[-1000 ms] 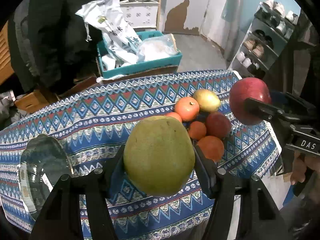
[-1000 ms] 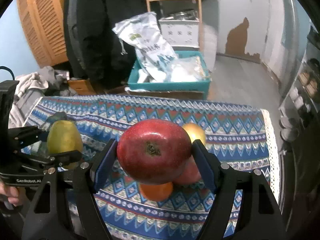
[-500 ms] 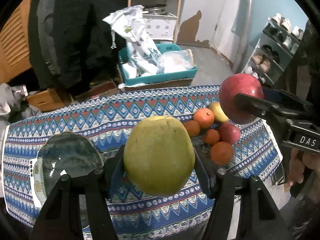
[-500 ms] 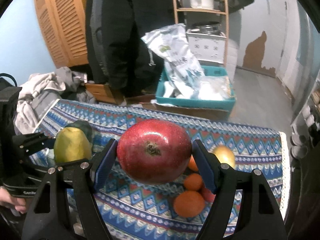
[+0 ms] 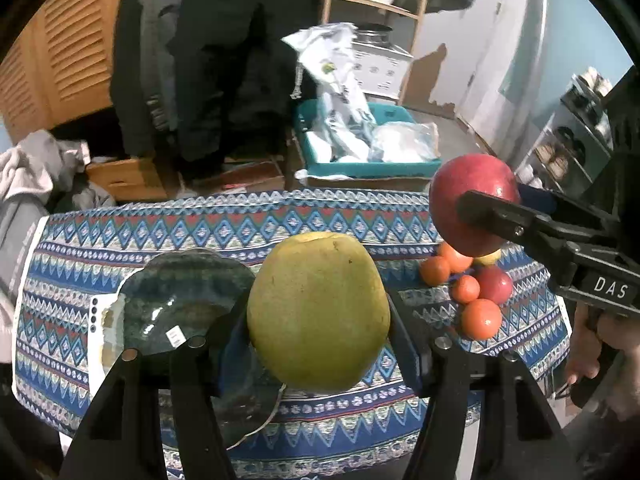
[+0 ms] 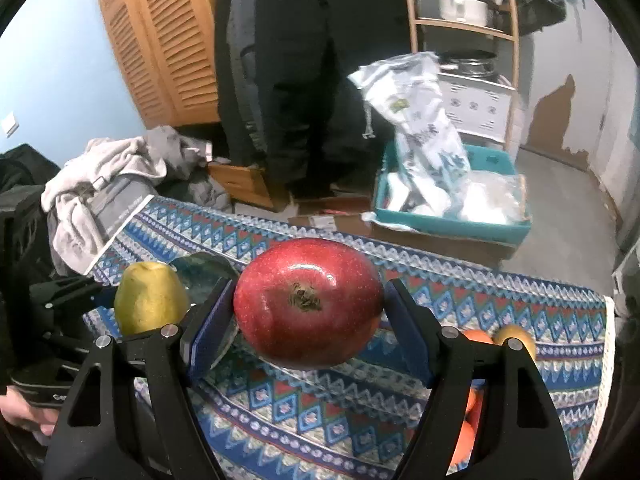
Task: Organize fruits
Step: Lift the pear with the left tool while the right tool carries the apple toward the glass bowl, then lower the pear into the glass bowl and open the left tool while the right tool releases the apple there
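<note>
Left wrist view: dark glass bowl (image 5: 176,300) sits empty on my patterned surface (image 5: 280,220); my left claw (image 5: 318,320) pinches a green pear (image 5: 318,312), my right claw (image 6: 308,320) a red apple (image 6: 308,306). Small orange and red fruits (image 5: 472,292) remain unsorted.

Both tongs are matte black plastic with blue pads and silver screw heads; the right tongs (image 5: 492,216) carry white "DAS" lettering near a bare hand (image 5: 600,344).
</note>
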Demonstrator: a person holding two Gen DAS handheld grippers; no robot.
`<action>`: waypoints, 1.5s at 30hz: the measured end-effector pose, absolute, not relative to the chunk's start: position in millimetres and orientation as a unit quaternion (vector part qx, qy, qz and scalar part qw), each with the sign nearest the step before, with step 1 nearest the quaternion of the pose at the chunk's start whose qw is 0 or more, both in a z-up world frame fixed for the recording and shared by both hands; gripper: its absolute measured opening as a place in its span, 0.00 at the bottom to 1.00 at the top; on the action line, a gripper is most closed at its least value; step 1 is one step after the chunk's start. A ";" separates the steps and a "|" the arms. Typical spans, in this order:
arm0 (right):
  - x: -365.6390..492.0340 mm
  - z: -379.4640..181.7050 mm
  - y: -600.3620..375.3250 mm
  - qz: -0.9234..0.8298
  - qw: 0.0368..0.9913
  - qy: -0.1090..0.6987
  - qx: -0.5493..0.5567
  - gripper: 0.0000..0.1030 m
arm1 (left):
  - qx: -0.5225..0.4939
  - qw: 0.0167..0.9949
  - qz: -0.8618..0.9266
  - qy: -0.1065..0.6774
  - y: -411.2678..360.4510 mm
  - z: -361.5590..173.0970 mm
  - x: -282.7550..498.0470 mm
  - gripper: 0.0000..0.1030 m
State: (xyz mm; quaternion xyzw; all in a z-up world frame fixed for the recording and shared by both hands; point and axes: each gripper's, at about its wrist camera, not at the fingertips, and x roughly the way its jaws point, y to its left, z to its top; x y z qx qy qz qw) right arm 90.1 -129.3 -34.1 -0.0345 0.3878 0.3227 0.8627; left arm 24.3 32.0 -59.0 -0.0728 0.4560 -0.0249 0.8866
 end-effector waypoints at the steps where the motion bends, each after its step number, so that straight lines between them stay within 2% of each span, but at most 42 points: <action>1: 91.1 -34.0 -122.1 0.327 0.861 0.388 -0.034 0.74 | -0.074 0.887 -0.023 0.456 36.1 -59.5 23.8 0.63; 21: 96.4 -55.0 -10.6 0.382 0.823 0.417 -0.052 0.74 | -0.116 0.872 0.048 0.474 130.7 -95.6 13.1 0.63; 45: 91.8 -158.0 36.1 0.386 0.751 0.530 -0.080 0.74 | -0.167 0.782 0.096 0.593 179.8 -202.9 13.4 0.63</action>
